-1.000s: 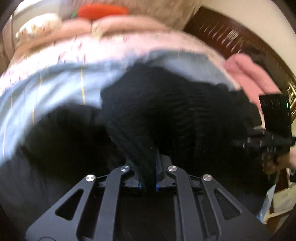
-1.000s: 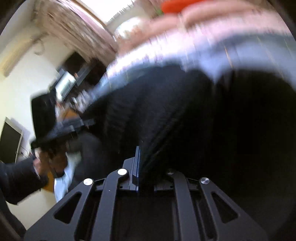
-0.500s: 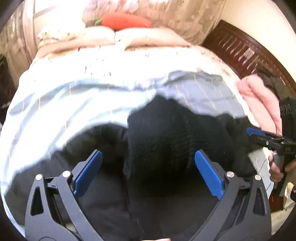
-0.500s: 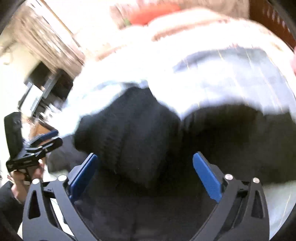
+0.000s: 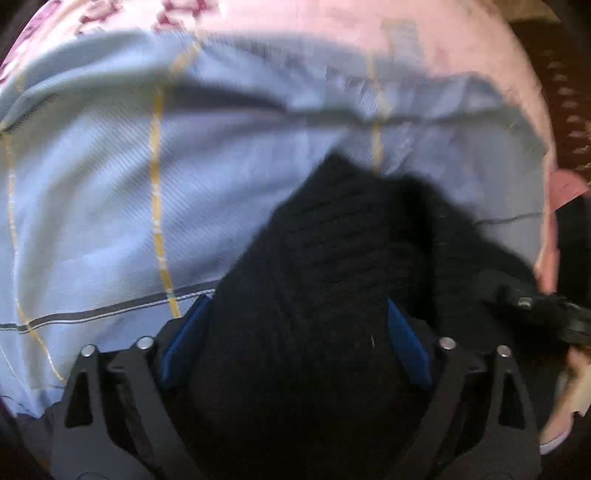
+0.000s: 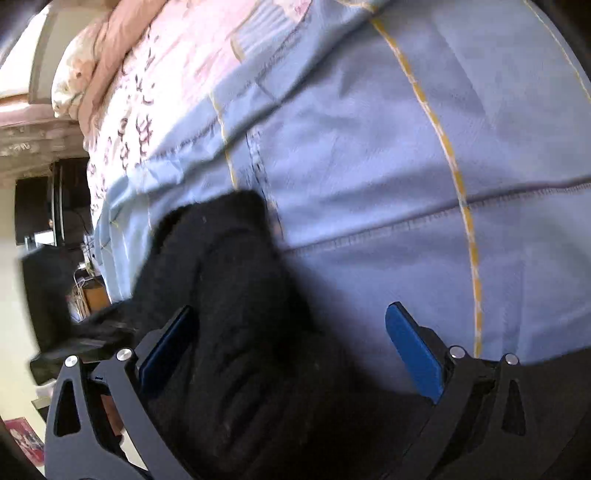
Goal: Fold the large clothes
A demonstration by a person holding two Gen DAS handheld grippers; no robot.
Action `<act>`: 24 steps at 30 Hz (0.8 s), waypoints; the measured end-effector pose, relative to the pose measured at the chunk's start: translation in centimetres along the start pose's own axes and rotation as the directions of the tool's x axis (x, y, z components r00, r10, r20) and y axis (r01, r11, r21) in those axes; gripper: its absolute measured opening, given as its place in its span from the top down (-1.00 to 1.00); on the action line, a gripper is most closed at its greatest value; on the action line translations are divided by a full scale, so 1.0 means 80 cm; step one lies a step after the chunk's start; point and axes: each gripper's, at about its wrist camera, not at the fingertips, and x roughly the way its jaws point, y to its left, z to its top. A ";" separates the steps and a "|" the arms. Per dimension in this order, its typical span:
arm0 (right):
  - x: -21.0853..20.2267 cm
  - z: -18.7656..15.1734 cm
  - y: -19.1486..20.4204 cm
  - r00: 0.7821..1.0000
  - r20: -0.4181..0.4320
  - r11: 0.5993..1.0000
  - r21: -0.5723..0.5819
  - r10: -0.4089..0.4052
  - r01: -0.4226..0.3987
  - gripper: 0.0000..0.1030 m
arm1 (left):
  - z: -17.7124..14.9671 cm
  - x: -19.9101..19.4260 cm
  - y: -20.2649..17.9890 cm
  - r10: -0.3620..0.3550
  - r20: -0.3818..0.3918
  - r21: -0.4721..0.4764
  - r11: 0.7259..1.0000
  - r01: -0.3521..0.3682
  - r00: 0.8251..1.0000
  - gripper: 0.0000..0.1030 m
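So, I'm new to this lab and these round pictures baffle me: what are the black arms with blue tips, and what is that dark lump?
No robot here: a person carries a two-finger gripper in each hand, with a wide-angle camera on each looking along its fingers. One picture is from the left gripper, the other from the right gripper. The blue tips are the finger pads. The lump is a black knit garment, lying on a blue sheet over a pink bedspread. Both grippers stand open, having just narrowed slightly; the knit lies between the pads, not gripped.
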 end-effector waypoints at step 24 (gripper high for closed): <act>-0.196 -0.398 0.093 0.923 0.346 0.758 -0.644 0.168 0.103 0.55 | -0.450 -0.134 -0.092 0.120 0.571 0.215 0.933 -0.289 0.812 -0.39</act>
